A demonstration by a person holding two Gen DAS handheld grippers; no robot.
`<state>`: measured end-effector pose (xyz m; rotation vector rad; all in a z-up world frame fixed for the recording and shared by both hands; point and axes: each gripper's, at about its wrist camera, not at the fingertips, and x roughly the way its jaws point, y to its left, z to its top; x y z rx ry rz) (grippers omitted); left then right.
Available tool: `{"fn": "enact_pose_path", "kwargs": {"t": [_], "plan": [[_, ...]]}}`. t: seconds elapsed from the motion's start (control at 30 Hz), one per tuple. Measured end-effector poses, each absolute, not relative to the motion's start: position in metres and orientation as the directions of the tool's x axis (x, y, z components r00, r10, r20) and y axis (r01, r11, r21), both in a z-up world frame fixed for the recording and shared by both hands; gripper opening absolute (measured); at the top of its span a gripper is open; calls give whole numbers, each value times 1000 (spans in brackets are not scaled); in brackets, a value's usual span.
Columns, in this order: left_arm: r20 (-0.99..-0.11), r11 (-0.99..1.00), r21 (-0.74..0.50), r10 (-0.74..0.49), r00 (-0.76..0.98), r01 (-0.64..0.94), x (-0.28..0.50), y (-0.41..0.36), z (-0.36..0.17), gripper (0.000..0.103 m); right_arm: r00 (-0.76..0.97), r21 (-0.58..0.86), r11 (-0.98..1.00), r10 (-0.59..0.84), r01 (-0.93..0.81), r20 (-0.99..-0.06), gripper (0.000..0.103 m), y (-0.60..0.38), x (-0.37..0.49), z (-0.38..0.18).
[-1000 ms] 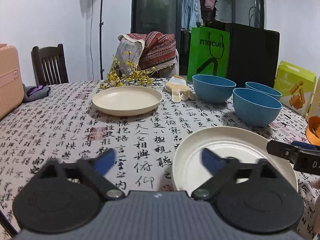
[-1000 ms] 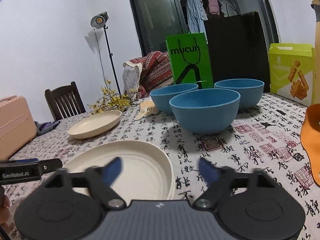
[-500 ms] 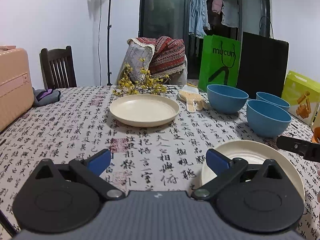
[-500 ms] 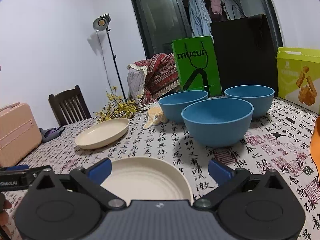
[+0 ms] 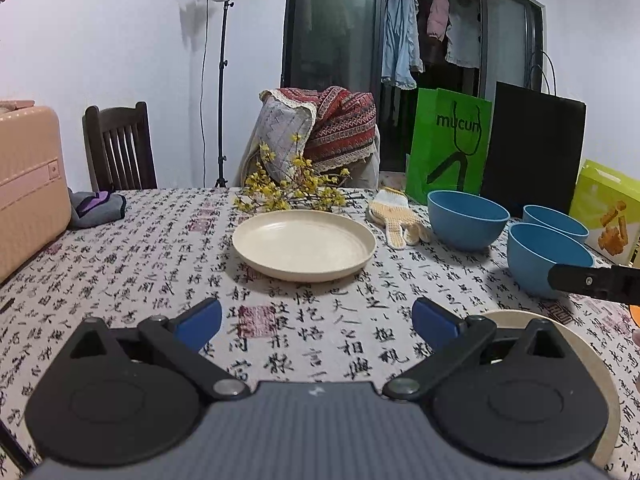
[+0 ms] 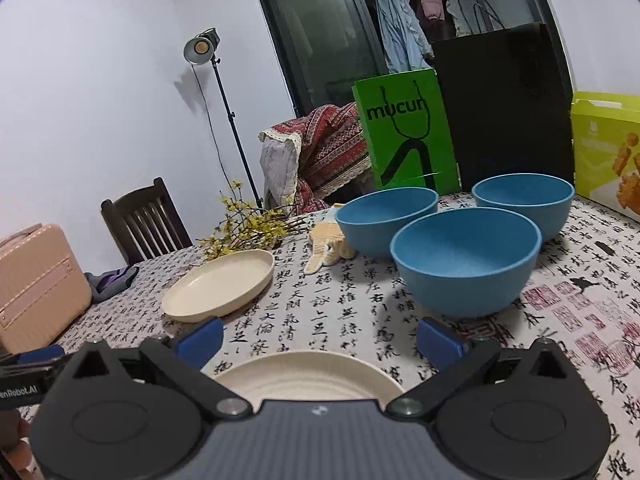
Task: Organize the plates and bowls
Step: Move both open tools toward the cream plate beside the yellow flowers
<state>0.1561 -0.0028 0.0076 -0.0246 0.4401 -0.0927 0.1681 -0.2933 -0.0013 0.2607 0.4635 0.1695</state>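
Both grippers hover above the calligraphy-print tablecloth [image 5: 132,264] with jaws spread wide and nothing between them: the left gripper [image 5: 316,320] faces bare cloth, the right gripper [image 6: 318,334] sits over the near cream plate [image 6: 308,374]. A broad strip of bare cloth lies between that plate and the far cream plate [image 5: 304,245], which rests flat near a sprig of yellow flowers [image 5: 288,188]. Three blue bowls [image 6: 466,260] cluster upright close to the table's far right, in front of a green bag [image 6: 406,132] reading "mucun", a black bag [image 6: 504,104] and a yellow-green box [image 6: 604,152]. Only the left view shows the right gripper's finger [image 5: 592,282] crossing the nearest bowl; only the right view shows the "enRobot.AI" lettering [image 6: 18,392] at its left edge. A pink suitcase [image 5: 28,184] bounds the left.
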Motion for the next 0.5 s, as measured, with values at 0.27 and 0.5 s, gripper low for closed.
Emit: {"fn": "enact_pose_path", "kwargs": {"t": [0.27, 0.5], "plan": [[-414, 995, -59, -93, 906, 75, 175, 14, 15, 103, 872, 294, 952, 219, -92, -437, 103, -281, 190, 7], [-444, 993, -99, -105, 890, 68, 200, 28, 17, 103, 867, 287, 953, 226, -101, -443, 103, -268, 207, 13]]}}
